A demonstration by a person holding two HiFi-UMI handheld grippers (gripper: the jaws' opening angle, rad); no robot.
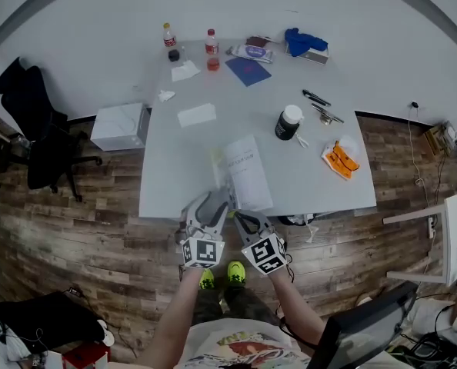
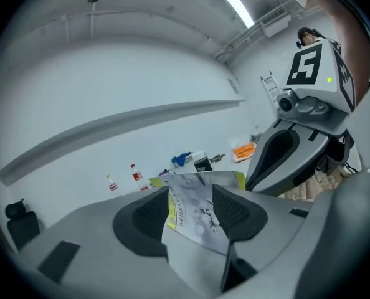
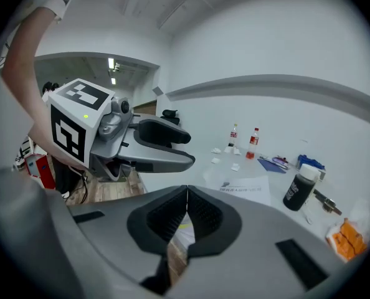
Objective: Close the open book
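**Closing the book, leaf in hand.** The left gripper (image 2: 191, 193) is clamped on a raised leaf of the book (image 1: 245, 174). The book lies just ahead of both grippers, at the table's near edge. The right gripper (image 3: 187, 189), close beside the left, has its jaws together with nothing seen between them.

The leaf should probably be swung over the spine in a smooth arc, kept uncreased, and let go only once it lies flat.

The pale grey table (image 1: 175, 164) carries a dark bottle (image 1: 288, 122) beyond the right gripper. Below is a wood-plank floor (image 1: 98, 233), and an office chair (image 1: 32, 121) stands well left of the left gripper.
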